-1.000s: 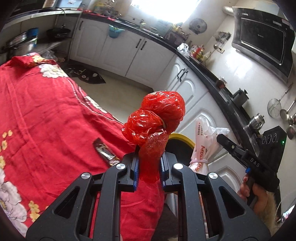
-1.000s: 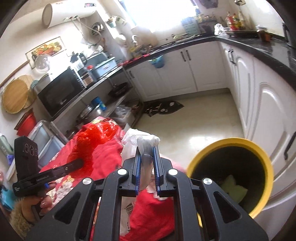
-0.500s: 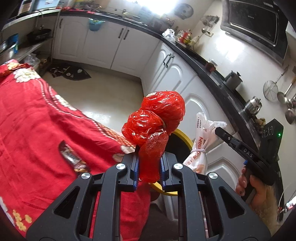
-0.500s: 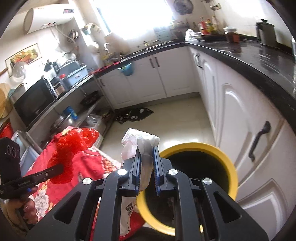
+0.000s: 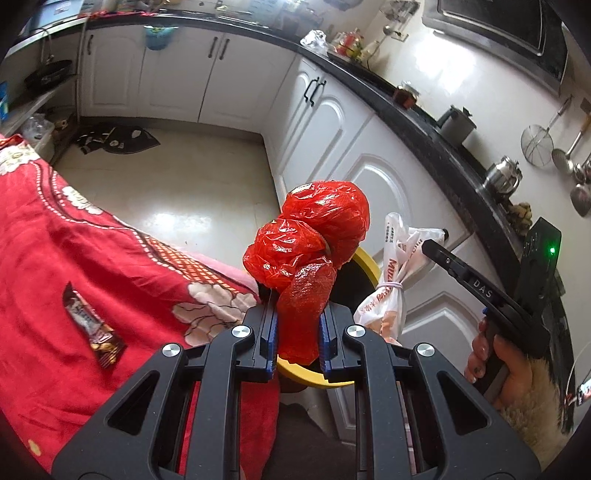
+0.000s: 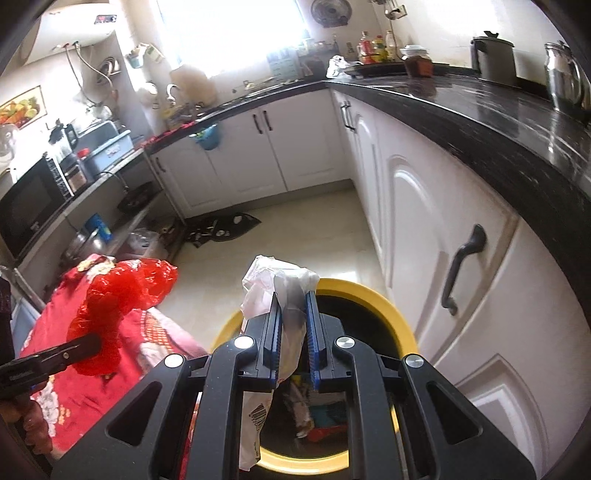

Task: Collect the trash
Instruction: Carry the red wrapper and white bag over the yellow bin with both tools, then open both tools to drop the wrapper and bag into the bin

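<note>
Indoors, a white-cabinet kitchen (image 6: 280, 147) with pale floor (image 5: 177, 192): left hand-held gripper (image 5: 295, 332) clamps a red bag (image 5: 310, 243), right hand-held gripper (image 6: 293, 332) a white bag (image 6: 273, 284), above a yellow-rimmed bin (image 6: 391, 314) beside a red-clothed bench (image 5: 74, 266).

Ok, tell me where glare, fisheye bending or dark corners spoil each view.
Right wrist view: the window is blown out white, and glare streaks the black countertop. Left wrist view: the floor shows a bright patch, and the countertop edge bows with fisheye distortion. Both views darken to black at the corners; the red bag stays sharp.
</note>
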